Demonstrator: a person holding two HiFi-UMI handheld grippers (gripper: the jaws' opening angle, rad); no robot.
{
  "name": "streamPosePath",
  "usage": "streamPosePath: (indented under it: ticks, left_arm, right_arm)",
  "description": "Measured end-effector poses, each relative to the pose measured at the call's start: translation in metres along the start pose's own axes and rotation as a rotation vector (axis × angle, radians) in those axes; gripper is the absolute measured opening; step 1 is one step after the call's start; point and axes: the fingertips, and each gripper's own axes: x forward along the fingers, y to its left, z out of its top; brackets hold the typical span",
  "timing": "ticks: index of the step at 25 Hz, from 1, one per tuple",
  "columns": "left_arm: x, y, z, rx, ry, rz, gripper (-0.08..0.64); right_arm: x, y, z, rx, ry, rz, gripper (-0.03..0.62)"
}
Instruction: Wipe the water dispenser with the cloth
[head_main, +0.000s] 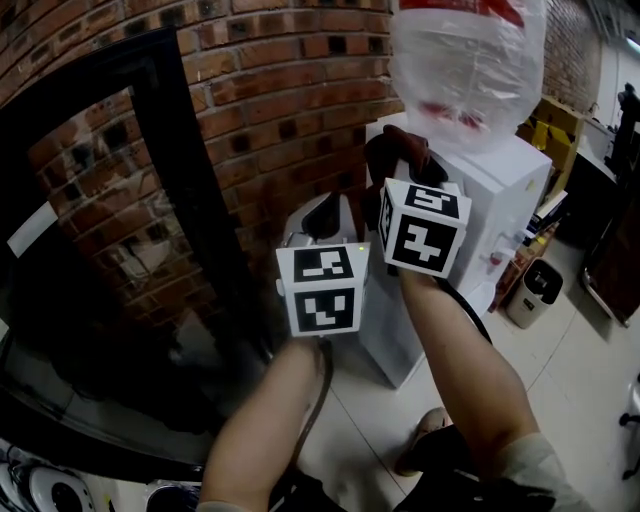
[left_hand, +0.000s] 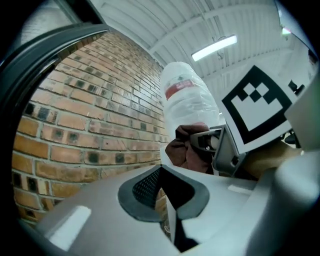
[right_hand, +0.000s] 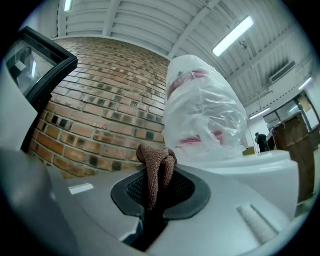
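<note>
While you are holding both grippers up in front of the white water dispenser (head_main: 512, 190), a red brick wall (head_main: 270, 90) is running behind it, and a black-framed glass panel (head_main: 160, 180) is leaning across the left of the head view. A big water bottle (head_main: 470, 70) wrapped in a clear plastic bag is sitting on top of the dispenser and is rising right ahead of your right gripper (right_hand: 155, 192), filling much of that gripper's view. Down on the tiled floor (head_main: 580, 380), a small white bin (head_main: 533, 292) with a dark lid is standing just beside the dispenser's far side, and the toe of a shoe (head_main: 425, 435) is showing near its base. Your right fingers (right_hand: 134, 190) are clenching on the brown cloth (right_hand: 156, 167); it is bunching up in a knot above the pads and hanging down between them, and in the head view it is sitting at the dispenser's top, close under the bottle. Your left gripper (left_hand: 162, 187) is hanging lower and to the left, beside the dispenser's near corner and apart from it. Its fingers (left_hand: 144, 189) are standing slightly parted with nothing between them, brick showing through the gap. From that side, the right gripper's marker cube (left_hand: 257, 107) is blocking most of the dispenser.
</note>
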Motion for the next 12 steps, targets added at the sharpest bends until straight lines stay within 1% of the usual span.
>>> streamPosePath:
  ticks: [6, 9, 12]
  left_arm:
    - [-0.005, -0.002, -0.021, -0.003, 0.042, -0.004, 0.0]
    - [-0.009, -0.004, -0.037, -0.013, 0.067, -0.01, 0.0]
    - [-0.015, -0.006, -0.062, -0.029, 0.099, -0.017, 0.0]
  right_arm:
    - [-0.006, 0.0, -0.026, -0.002, 0.043, -0.016, 0.054]
    - [-0.01, 0.001, -0.052, 0.004, 0.082, -0.016, 0.054]
    - [-0.014, 0.001, -0.083, 0.009, 0.136, -0.017, 0.054]
